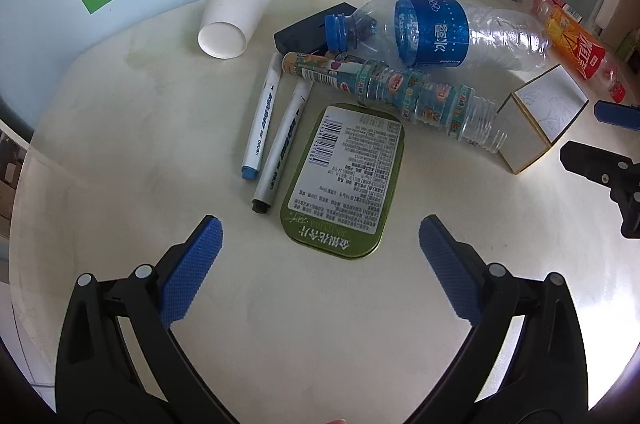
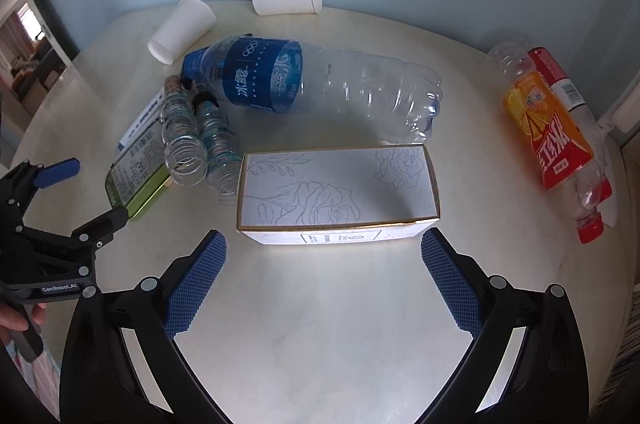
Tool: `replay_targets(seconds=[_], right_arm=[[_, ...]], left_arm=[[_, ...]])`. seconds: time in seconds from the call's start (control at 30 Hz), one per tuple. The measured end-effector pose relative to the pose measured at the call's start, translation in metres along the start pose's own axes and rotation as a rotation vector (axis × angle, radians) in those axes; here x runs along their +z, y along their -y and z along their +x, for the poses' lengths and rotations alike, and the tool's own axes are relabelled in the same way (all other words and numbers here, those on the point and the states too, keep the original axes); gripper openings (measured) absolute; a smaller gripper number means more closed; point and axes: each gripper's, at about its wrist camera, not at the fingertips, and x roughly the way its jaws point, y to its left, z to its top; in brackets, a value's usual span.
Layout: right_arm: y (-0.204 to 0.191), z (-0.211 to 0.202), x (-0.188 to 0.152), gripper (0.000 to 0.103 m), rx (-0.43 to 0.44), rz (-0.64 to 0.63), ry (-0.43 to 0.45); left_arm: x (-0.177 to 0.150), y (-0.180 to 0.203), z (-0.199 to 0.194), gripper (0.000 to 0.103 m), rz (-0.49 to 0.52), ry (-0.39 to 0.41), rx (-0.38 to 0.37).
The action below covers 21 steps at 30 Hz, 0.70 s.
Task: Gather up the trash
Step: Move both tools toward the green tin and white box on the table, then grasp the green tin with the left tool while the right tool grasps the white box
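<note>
Left wrist view: the left tool (image 1: 320, 236) hangs over the pale round tabletop (image 1: 120, 144) with its blue-padded fingers (image 1: 192, 272) spread wide and nothing between them. Just beyond the gap, at 12 o'clock, a green tin (image 1: 344, 184) lies label side up. At its 10 o'clock two markers (image 1: 272, 128) lie side by side, caps toward the camera. A small patterned bottle (image 1: 400, 92) lies across the tin's far end, its open neck against a white box (image 1: 540, 116) at 2 o'clock. Behind it lies a large clear bottle (image 1: 440, 32) with a blue label and blue cap, its neck over a flat black object (image 1: 304, 28). Two paper cups (image 1: 234, 20) lie tipped over by the wall at 11 and 12 o'clock. An orange-labelled bottle (image 1: 576, 48) lies at the far right edge. The right tool (image 1: 596, 152) enters at 3 o'clock.

Right wrist view: the right tool (image 2: 322, 248) is likewise wide open and empty. The white box (image 2: 340, 192), printed with line-drawn roses, rests on the tabletop just ahead of the fingertips at 12 o'clock. The large clear bottle (image 2: 320, 80) lies behind it, the orange-labelled bottle (image 2: 556, 140) at 2 o'clock, well apart. The left tool (image 2: 86, 190), open, shows at 9 o'clock beside the green tin (image 2: 136, 180).
</note>
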Motion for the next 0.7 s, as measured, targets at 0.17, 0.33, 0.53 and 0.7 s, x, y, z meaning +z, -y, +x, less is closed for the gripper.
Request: replay_targets(seconds=[0.17, 0.33, 0.53, 0.7], right_arm=[[-0.003, 0.011, 0.010, 0.097, -0.013, -0.027, 0.005], [-0.001, 0.015, 0.020, 0.097, -0.044, -0.021, 0.018], [0.001, 0.018, 0.027, 0.097, -0.045, -0.024, 0.030], [0.000, 0.006, 0.030, 0.097, -0.059, -0.116, 0.063]], left_arm=[[0.007, 0.004, 0.011, 0.095, 0.017, -0.003, 0.009], [0.015, 0.008, 0.019, 0.092, 0.018, -0.011, -0.001], [0.020, 0.010, 0.028, 0.065, 0.027, -0.027, -0.050], [0.021, 0.007, 0.027, 0.065, 0.008, -0.026, -0.067]])
